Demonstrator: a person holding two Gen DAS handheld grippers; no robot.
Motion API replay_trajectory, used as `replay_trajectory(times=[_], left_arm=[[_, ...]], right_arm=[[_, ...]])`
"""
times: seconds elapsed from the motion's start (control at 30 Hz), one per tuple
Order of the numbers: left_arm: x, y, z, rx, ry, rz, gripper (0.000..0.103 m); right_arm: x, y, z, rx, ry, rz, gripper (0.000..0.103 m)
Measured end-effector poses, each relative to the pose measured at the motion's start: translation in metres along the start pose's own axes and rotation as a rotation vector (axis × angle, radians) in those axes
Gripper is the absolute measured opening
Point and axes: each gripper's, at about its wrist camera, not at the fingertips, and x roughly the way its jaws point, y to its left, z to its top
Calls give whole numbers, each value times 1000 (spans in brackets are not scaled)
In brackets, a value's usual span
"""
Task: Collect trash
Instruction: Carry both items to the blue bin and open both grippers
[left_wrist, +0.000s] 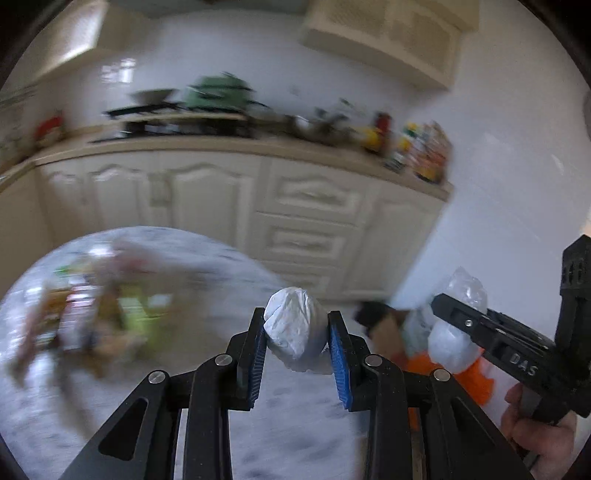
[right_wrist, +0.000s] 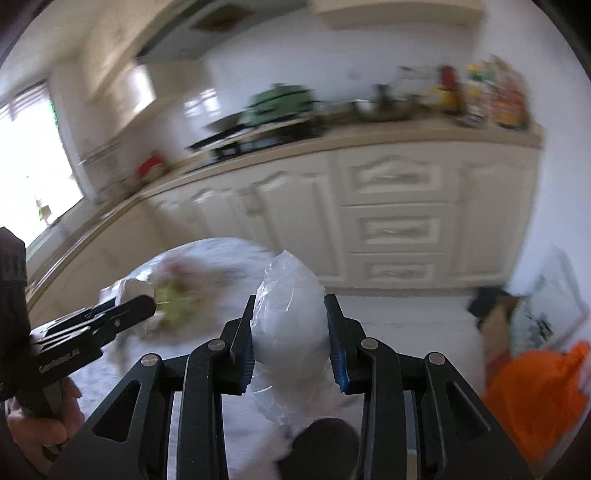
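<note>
My left gripper (left_wrist: 297, 332) is shut on a crumpled white paper ball (left_wrist: 293, 328) and holds it above the round marble table (left_wrist: 207, 258). My right gripper (right_wrist: 290, 332) is shut on a bunched clear plastic bag (right_wrist: 288, 321). In the left wrist view the right gripper and its clear plastic bag (left_wrist: 461, 321) are at the right, over an orange trash bag (left_wrist: 476, 380). The orange trash bag also shows at the lower right of the right wrist view (right_wrist: 535, 391). A blurred pile of wrappers (left_wrist: 96, 310) lies on the table's left part.
Cream kitchen cabinets (left_wrist: 295, 206) and a counter with a green pot (left_wrist: 218, 92) and bottles (left_wrist: 417, 147) stand behind. A brown cardboard piece (right_wrist: 495, 321) and a printed white bag (right_wrist: 546, 306) stand by the wall beside the orange bag.
</note>
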Motion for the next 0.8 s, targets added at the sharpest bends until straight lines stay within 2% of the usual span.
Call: replay_trajectory(times=[0.13, 0.3, 0.53, 0.63, 0.67, 0.73, 0.8], left_arm=[[67, -48, 3, 77, 109, -74, 29], [166, -90, -9, 127, 278, -114, 29], [293, -110, -18, 139, 505, -119, 29], [338, -117, -13, 156, 544, -113, 30], [350, -118, -10, 163, 555, -110, 32], [365, -126, -8, 168, 577, -97, 50], [373, -132, -4, 172, 568, -67, 78]], right_arm=[[1, -70, -15, 98, 42, -115, 33], [27, -144, -41, 213, 134, -188, 33], [70, -217, -83, 349, 250, -207, 34], [84, -238, -96, 398, 284, -203, 36], [89, -244, -99, 412, 295, -203, 36], [95, -253, -105, 438, 317, -212, 44], [100, -263, -109, 462, 321, -213, 54]])
